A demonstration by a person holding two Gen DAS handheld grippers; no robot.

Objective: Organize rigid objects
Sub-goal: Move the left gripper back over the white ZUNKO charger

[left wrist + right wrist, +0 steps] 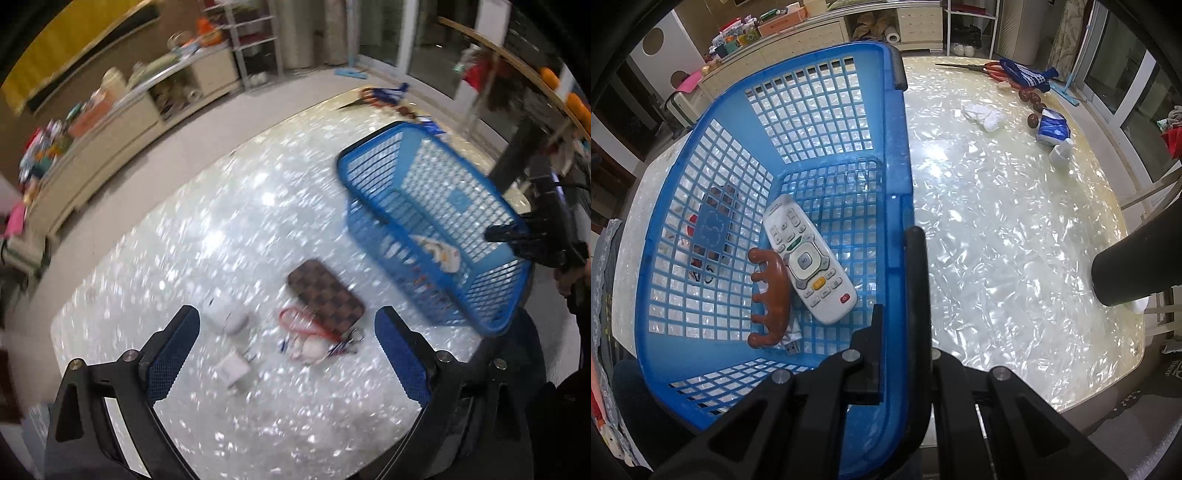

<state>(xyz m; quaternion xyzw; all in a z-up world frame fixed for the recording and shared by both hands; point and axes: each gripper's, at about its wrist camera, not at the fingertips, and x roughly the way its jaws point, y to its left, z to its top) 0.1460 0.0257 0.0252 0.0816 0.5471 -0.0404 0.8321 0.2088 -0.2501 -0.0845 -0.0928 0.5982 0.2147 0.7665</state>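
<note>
My left gripper (pixel 288 325) is open above the pearly table (pixel 240 221), over a brown checkered wallet (pixel 325 293), a red lanyard with keys and a white charm (pixel 314 339), a white case (pixel 227 314) and a small white charger (pixel 233 369). A blue plastic basket (pixel 373 147) stands to the right. My right gripper (pixel 899 277) is shut on the basket's right rim (pixel 897 166). Inside the basket lie a white remote (pixel 809 258), a brown wooden massager (pixel 772 299) and a USB stick (pixel 792 349). The right gripper also shows in the left wrist view (pixel 517 240).
At the table's far end lie scissors (pixel 979 68), a blue cloth (pixel 1027 75), a white tissue wad (pixel 984 114), brown nuts (pixel 1032 101), a blue tissue pack (pixel 1052 129) and a white cup (pixel 1061 153). A black cylinder (pixel 1134 266) juts in at the right. Cabinets (pixel 110 125) stand beyond.
</note>
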